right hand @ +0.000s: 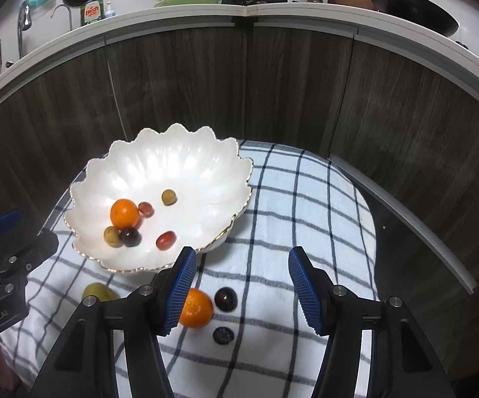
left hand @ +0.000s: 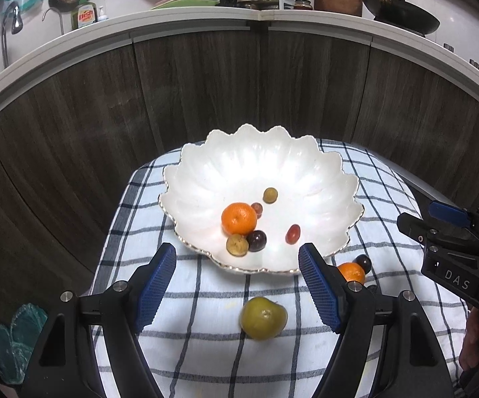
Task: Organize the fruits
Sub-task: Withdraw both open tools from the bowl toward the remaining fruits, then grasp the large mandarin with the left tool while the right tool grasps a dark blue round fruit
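A white scalloped bowl [left hand: 306,172] [right hand: 206,179] stands on a checked cloth and holds a mandarin [left hand: 239,218] [right hand: 124,213] and several small grapes and plums. My left gripper [left hand: 238,285] is open, above a green plum [left hand: 263,317] on the cloth in front of the bowl; the plum also shows in the right wrist view [right hand: 98,292]. My right gripper [right hand: 241,293] is open over a second mandarin [right hand: 197,308], a dark plum [right hand: 225,298] and a dark berry [right hand: 223,335] on the cloth. The right gripper's body [left hand: 455,242] shows at the right of the left wrist view.
The checked cloth [left hand: 189,348] [right hand: 306,199] covers a small table in front of dark wood cabinets [left hand: 206,93]. A white counter above carries dish soap [left hand: 85,15], plates, a teapot and a wok [left hand: 402,11]. A teal item [left hand: 17,341] lies on the floor at left.
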`<control>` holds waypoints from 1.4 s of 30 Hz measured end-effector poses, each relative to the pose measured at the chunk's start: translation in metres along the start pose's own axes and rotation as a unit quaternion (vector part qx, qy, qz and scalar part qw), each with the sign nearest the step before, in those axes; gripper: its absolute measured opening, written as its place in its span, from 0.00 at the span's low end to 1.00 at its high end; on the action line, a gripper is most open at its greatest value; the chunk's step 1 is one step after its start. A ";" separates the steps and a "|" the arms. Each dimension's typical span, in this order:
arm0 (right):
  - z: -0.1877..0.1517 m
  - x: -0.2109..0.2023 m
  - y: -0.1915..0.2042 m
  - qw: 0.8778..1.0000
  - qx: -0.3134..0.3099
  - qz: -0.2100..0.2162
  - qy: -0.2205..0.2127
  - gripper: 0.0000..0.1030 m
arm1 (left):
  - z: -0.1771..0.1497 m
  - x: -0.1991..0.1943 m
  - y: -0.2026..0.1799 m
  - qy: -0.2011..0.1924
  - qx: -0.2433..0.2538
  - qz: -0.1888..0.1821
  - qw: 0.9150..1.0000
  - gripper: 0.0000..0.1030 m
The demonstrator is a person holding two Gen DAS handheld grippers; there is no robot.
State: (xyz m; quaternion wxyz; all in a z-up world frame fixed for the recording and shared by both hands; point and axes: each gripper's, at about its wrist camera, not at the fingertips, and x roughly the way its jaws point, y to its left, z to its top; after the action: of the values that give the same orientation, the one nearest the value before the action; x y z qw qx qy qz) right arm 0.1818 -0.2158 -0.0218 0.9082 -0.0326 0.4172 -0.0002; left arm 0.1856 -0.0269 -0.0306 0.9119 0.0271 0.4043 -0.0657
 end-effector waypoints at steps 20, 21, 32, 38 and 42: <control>-0.048 -0.006 -0.019 1.000 0.000 0.008 0.021 0.57 | -0.036 -0.004 -0.053 -0.011 0.077 -0.052 0.996 0.74; -0.051 -0.006 -0.021 1.000 0.000 0.009 0.023 0.57 | -0.037 -0.003 -0.057 -0.011 0.083 -0.056 0.995 0.74; -0.073 0.009 -0.031 0.999 -0.007 0.029 0.037 0.57 | -0.049 0.015 -0.088 -0.012 0.145 -0.106 0.984 0.73; -0.076 0.014 -0.028 0.998 -0.023 0.048 0.032 0.56 | -0.052 0.028 -0.099 -0.010 0.182 -0.121 0.976 0.67; -0.075 0.022 -0.028 0.997 -0.022 0.056 0.037 0.52 | -0.053 0.038 -0.100 0.000 0.195 -0.135 0.972 0.66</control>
State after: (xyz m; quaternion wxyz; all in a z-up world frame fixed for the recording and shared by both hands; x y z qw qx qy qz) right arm 0.1400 -0.2488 -0.0859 0.8896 -0.0291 0.4520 0.0588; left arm 0.1577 -0.1241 -0.0941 0.8718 0.1492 0.3838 -0.2654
